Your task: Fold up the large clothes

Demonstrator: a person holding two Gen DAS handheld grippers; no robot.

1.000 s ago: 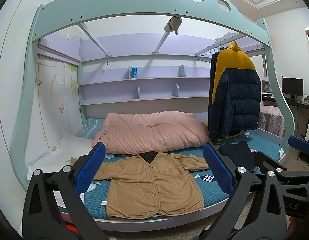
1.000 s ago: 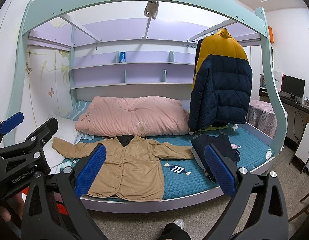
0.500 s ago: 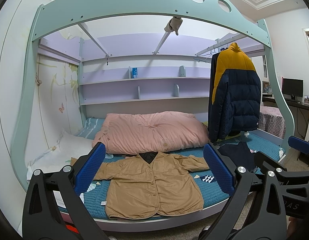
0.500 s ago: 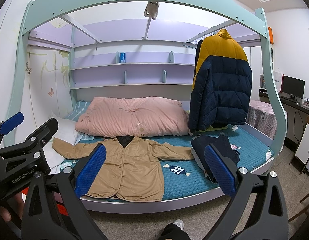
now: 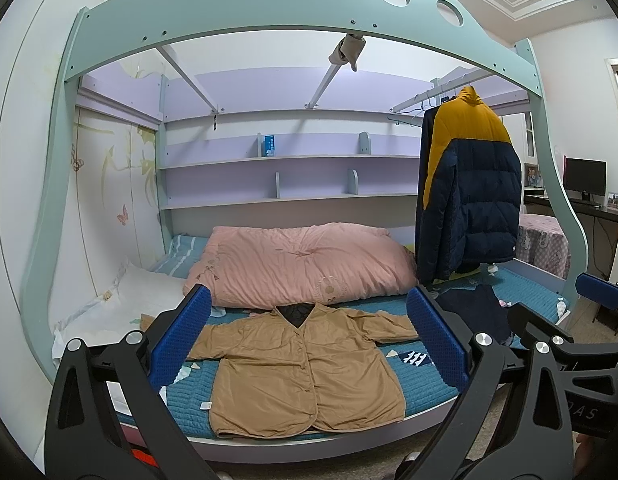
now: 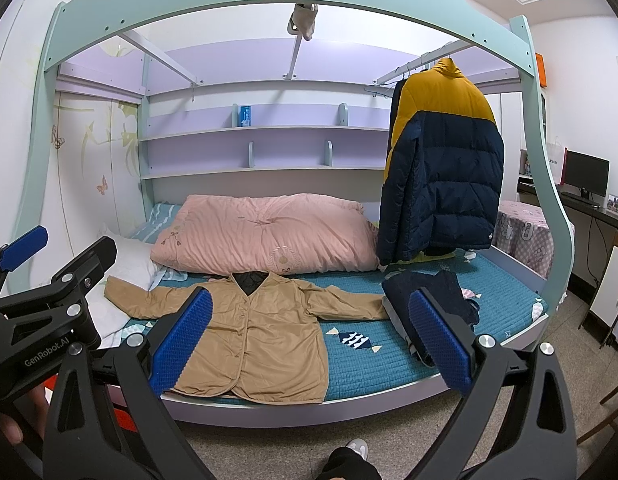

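A tan button-front jacket point(image 5: 305, 368) lies spread flat, front up, sleeves out, on the teal bed cover near the bed's front edge; it also shows in the right wrist view point(image 6: 253, 328). My left gripper point(image 5: 309, 340) is open and empty, held in the air in front of the bed, well short of the jacket. My right gripper point(image 6: 309, 340) is open and empty too, at the same distance. Each gripper shows at the edge of the other's view.
A pink quilt point(image 5: 305, 264) lies behind the jacket. A dark folded garment point(image 6: 429, 304) lies to its right. A yellow and navy puffer coat point(image 6: 441, 168) hangs from a rail on the right. The mint bed frame point(image 5: 269, 12) arches overhead. A desk with a monitor point(image 6: 585, 176) stands at the far right.
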